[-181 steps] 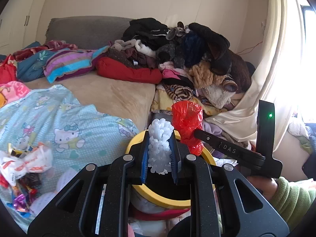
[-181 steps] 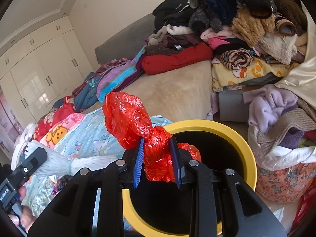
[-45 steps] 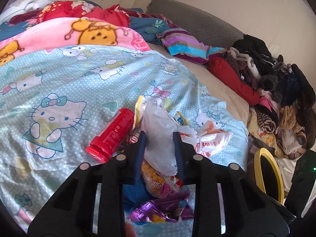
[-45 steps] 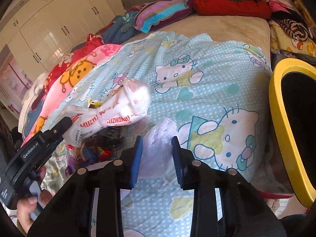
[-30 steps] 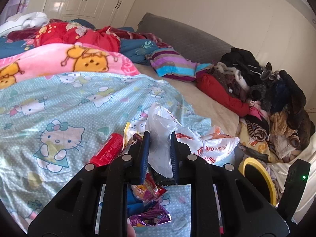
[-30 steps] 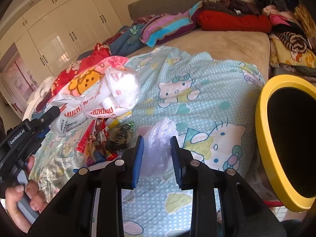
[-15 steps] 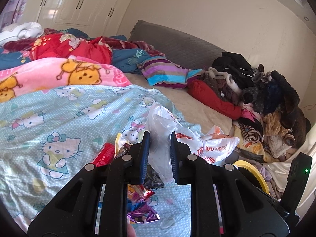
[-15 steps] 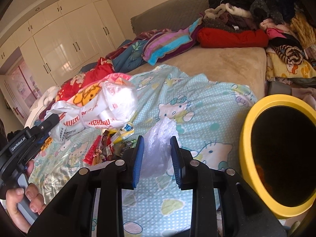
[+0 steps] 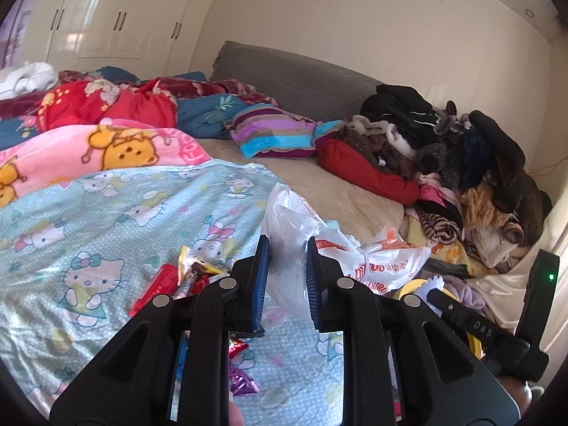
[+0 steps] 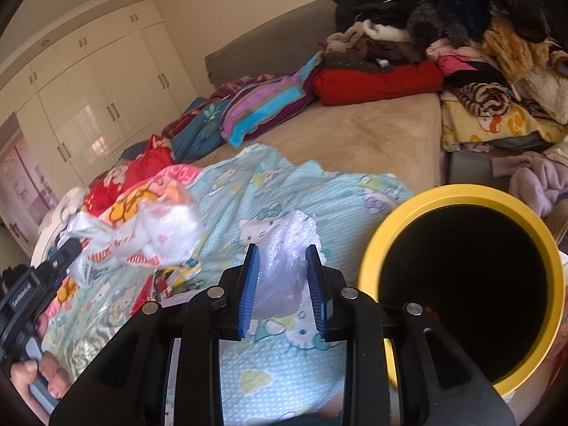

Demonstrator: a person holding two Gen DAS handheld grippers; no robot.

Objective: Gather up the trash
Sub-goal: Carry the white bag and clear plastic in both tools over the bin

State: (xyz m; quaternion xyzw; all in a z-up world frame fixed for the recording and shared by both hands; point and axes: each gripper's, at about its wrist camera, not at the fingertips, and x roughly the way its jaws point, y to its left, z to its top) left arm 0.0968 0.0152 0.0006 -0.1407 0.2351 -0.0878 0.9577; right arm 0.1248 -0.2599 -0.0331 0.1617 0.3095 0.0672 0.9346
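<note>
My left gripper [image 9: 285, 280] is shut on a white plastic bag with red print [image 9: 294, 234], held above the bed. The same bag [image 10: 142, 238] shows blurred at the left of the right wrist view. My right gripper [image 10: 280, 284] is shut on a crumpled clear bubble-wrap piece [image 10: 284, 255], just left of the yellow-rimmed black bin [image 10: 468, 284]. Only a sliver of the bin's rim [image 9: 411, 285] shows in the left wrist view, behind the right gripper's body. Several snack wrappers [image 9: 188, 277] and a red packet [image 9: 156, 287] lie on the blue cartoon-cat sheet [image 9: 124, 213].
A heap of clothes [image 9: 443, 163] fills the bed's far right. Striped and red cushions [image 9: 277, 135] lie along the grey headboard. A pink cartoon blanket [image 9: 88, 152] is at the left, and white wardrobes [image 10: 88, 106] stand behind. A person's hand [image 10: 32, 376] grips the left tool.
Both grippers have risen with their loads. The right one swung toward the bin, which now looms larger. The wrappers on the sheet have dropped lower in the left wrist view.
</note>
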